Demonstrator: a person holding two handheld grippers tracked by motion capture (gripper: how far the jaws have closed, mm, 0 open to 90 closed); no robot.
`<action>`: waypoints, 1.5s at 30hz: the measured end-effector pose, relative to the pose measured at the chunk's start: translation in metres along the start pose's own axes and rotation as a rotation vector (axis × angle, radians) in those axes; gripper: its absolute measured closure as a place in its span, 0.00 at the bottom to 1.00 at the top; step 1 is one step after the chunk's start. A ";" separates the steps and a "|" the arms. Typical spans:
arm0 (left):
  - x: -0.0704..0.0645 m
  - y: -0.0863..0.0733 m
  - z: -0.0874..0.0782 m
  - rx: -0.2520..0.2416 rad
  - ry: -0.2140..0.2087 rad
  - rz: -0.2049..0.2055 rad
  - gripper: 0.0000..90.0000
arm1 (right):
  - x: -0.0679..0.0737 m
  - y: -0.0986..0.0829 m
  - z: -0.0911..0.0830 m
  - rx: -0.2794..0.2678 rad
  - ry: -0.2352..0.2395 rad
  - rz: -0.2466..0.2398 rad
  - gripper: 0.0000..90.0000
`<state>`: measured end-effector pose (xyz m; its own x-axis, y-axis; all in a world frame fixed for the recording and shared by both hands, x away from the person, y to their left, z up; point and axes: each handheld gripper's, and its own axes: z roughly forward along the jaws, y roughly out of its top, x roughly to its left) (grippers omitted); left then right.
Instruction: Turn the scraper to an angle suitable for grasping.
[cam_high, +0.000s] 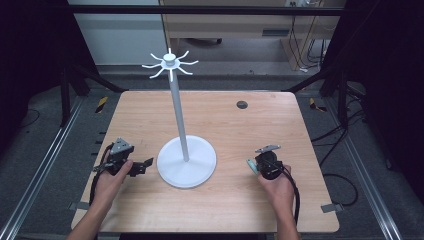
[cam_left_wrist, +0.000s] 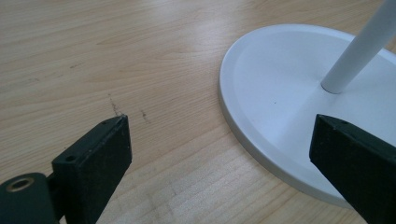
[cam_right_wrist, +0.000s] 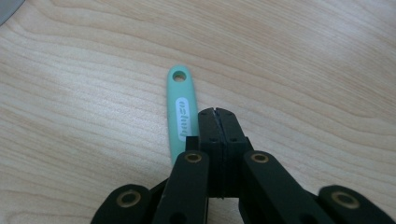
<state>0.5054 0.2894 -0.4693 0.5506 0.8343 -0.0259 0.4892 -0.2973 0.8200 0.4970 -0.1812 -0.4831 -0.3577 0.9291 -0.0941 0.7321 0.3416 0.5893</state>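
My right gripper is clenched with the green handle lying just left of its tips, apparently ungrasped, my left gripper gapes beside the stand, risking a knock.

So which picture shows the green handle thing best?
The right gripper view. There the green handle lies close up on the table beside the shut jaws of the right gripper, with its hole and white label plain. The high view shows just a small green sliver by that gripper.
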 end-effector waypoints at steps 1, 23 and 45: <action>0.000 0.000 0.000 0.000 0.000 0.001 0.06 | 0.000 0.000 0.000 0.000 -0.001 -0.001 1.00; 0.001 -0.001 0.000 0.005 0.002 0.002 0.06 | 0.011 0.003 -0.009 -0.008 0.110 -0.060 1.00; 0.004 -0.001 0.000 -0.001 0.001 -0.019 0.06 | 0.034 0.031 -0.011 0.161 0.113 -0.175 0.94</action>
<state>0.5069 0.2928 -0.4703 0.5403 0.8405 -0.0413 0.4988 -0.2804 0.8201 0.5014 -0.1408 -0.4592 -0.5429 0.8352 -0.0882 0.7330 0.5225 0.4356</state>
